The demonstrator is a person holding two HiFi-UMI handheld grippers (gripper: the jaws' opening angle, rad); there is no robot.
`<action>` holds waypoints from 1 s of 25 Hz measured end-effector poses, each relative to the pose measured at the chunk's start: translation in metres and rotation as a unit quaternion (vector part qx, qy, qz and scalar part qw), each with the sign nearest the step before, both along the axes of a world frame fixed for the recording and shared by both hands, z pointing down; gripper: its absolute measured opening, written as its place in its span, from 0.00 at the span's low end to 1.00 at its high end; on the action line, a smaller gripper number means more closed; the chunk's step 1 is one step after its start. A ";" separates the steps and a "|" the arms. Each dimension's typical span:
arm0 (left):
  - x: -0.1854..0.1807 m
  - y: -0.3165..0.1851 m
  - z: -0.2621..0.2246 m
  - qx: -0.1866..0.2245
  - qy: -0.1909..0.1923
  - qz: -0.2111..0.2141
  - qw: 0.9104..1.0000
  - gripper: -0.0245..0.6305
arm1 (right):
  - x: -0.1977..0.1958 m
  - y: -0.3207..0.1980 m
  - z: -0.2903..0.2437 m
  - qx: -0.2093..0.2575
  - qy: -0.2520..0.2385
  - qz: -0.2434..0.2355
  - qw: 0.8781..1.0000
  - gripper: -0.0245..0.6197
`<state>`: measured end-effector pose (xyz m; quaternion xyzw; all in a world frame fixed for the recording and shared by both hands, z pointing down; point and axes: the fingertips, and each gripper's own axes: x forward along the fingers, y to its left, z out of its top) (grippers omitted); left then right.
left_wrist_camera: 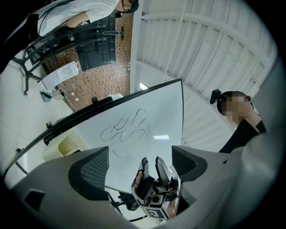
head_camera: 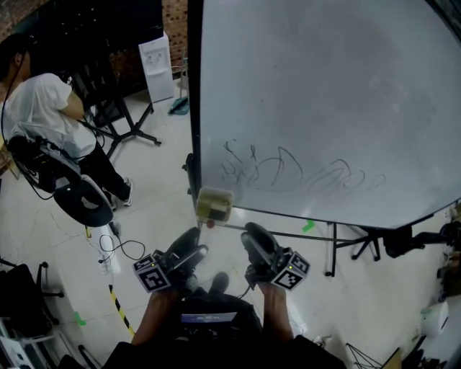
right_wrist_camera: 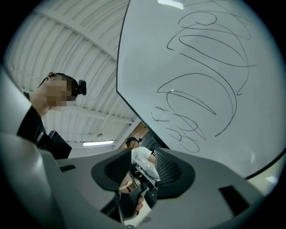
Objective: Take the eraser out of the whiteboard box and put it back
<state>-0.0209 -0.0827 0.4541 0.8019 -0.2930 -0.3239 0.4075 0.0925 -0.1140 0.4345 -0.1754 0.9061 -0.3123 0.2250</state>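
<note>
- Nothing readable: the whiteboard (head_camera: 324, 86) carries only looping black scribbles (head_camera: 288, 169), and each gripper's cube (head_camera: 150, 274) shows square markers, not words.
- The board stands tilted on a pale tiled floor (head_camera: 158, 209) crossed by yellow-and-black tape (head_camera: 119, 310). A brick wall (head_camera: 173, 18) and a white water dispenser (head_camera: 157, 68) are behind, and a person in a white shirt (head_camera: 43, 108) stands at the left.
- The whiteboard box (head_camera: 214, 204) (pale yellow, translucent) hangs at the board's lower left corner. The eraser cannot be made out, so whether it lies inside cannot be told.
- Both forearms (head_camera: 276, 317) reach forward side by side, tipped slightly upward toward the board's lower edge.
- The left gripper (head_camera: 189, 243) has its jaws spread, with nothing between them.
- The right gripper (head_camera: 256, 239) also has its jaws apart and is empty.
</note>
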 end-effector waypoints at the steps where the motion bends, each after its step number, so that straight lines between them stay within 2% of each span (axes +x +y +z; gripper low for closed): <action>1: 0.001 -0.002 0.002 -0.003 -0.002 -0.004 1.000 0.69 | 0.001 -0.004 0.002 -0.002 0.000 -0.004 1.000 0.30; 7: 0.000 -0.015 0.003 -0.009 -0.012 -0.020 1.000 0.69 | 0.001 -0.021 0.010 -0.001 0.009 -0.012 1.000 0.30; 11: -0.003 -0.027 0.001 -0.006 -0.010 -0.011 1.000 0.69 | -0.004 -0.031 0.011 0.005 0.025 -0.005 1.000 0.30; 18: -0.023 -0.046 -0.003 0.001 0.014 0.018 1.000 0.69 | -0.030 -0.048 0.030 0.011 0.107 0.021 0.994 0.31; 25: -0.053 -0.055 0.008 -0.003 0.026 0.039 0.999 0.69 | -0.061 -0.055 0.053 -0.010 0.165 0.040 0.985 0.33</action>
